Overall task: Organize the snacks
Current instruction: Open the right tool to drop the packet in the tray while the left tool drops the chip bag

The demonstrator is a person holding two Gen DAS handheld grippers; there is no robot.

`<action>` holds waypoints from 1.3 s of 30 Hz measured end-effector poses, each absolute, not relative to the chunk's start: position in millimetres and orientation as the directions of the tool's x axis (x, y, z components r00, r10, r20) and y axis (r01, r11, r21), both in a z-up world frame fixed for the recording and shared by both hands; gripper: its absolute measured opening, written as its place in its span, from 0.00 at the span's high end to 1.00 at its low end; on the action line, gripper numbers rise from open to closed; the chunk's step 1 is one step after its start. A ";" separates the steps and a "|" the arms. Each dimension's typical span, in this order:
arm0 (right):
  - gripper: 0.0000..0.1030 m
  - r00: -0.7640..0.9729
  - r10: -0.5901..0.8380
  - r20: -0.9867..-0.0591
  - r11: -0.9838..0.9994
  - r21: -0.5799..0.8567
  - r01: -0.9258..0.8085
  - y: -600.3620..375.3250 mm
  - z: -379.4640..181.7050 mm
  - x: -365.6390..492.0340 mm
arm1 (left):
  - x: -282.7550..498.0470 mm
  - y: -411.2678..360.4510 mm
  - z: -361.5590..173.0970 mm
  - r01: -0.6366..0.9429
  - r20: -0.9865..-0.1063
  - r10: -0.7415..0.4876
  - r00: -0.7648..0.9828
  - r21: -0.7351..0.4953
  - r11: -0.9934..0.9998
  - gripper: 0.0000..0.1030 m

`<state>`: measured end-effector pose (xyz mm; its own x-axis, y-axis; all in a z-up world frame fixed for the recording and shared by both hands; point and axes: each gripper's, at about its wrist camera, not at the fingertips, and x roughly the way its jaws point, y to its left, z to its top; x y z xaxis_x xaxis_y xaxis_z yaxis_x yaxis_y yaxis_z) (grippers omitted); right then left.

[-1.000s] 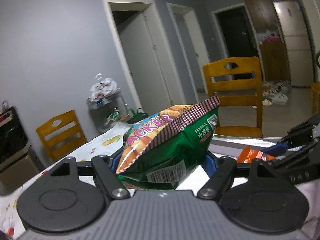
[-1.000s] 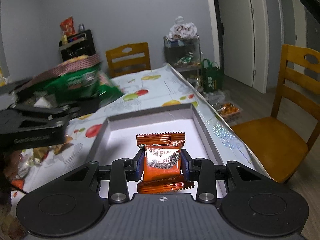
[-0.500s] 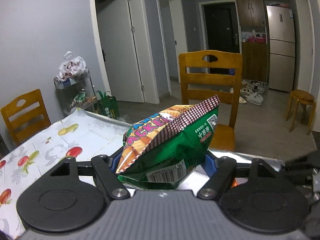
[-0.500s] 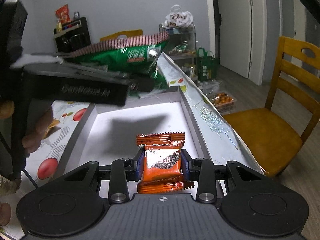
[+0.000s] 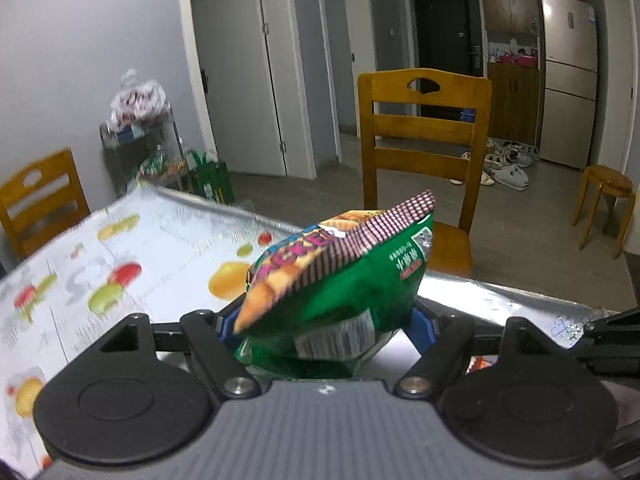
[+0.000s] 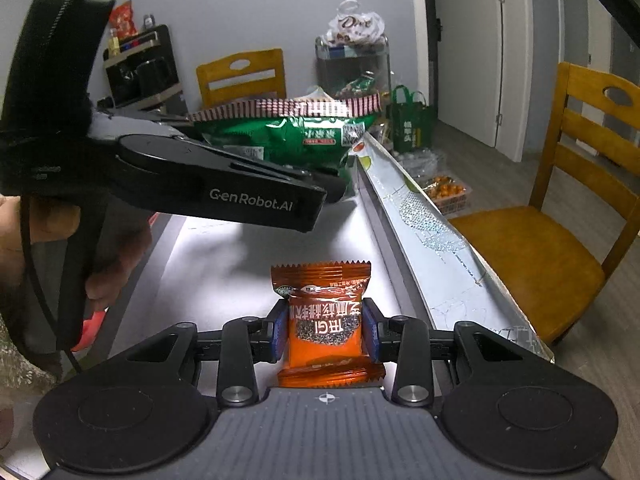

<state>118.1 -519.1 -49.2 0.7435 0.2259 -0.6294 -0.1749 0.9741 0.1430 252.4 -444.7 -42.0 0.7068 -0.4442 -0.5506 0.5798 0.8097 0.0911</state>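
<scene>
My left gripper [image 5: 326,328] is shut on a green cracker bag [image 5: 344,276] with a checked sealed edge and holds it in the air over the white box. The same bag [image 6: 296,132] and the left gripper [image 6: 248,184] show in the right wrist view, above the box's far end. My right gripper [image 6: 325,336] is shut on a small orange snack packet [image 6: 325,320], low over the white floor of the box [image 6: 240,248].
The table has a fruit-print cloth [image 5: 100,264] and a foil-covered edge [image 6: 424,232]. A wooden chair [image 5: 424,152] stands behind the table, another [image 6: 560,208] at the right. A snack-laden cart [image 6: 352,64] stands by the wall. A red item [image 6: 90,336] lies left of the box.
My left gripper has swung the green bag over the box's far end and tilted down toward the table. My right gripper holds the orange packet in about the same place.
</scene>
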 end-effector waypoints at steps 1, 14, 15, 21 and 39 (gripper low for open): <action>0.62 0.744 0.225 -0.629 0.974 0.141 -0.175 -518.3 -49.5 117.9 | 253.2 -442.8 -43.4 0.582 -0.557 -0.451 0.698 0.072 0.810 0.22; 0.38 0.773 0.210 -0.599 0.977 0.149 -0.150 -517.0 -44.6 112.1 | 229.0 -421.4 -33.0 0.625 -0.516 -0.549 0.658 -0.033 0.780 0.02; 0.35 0.778 0.209 -0.593 0.977 0.148 -0.150 -516.6 -43.2 111.0 | 224.8 -419.8 -31.3 0.629 -0.511 -0.556 0.655 -0.040 0.777 0.02; 0.26 0.787 0.205 -0.582 0.978 0.138 -0.154 -512.1 -38.6 107.9 | 209.3 -407.8 -18.7 0.642 -0.479 -0.585 0.654 -0.058 0.765 0.02; 0.07 0.805 0.204 -0.557 0.978 0.150 -0.143 -497.0 -22.6 101.5 | 160.2 -356.0 27.3 0.659 -0.369 -0.653 0.661 -0.131 0.741 0.01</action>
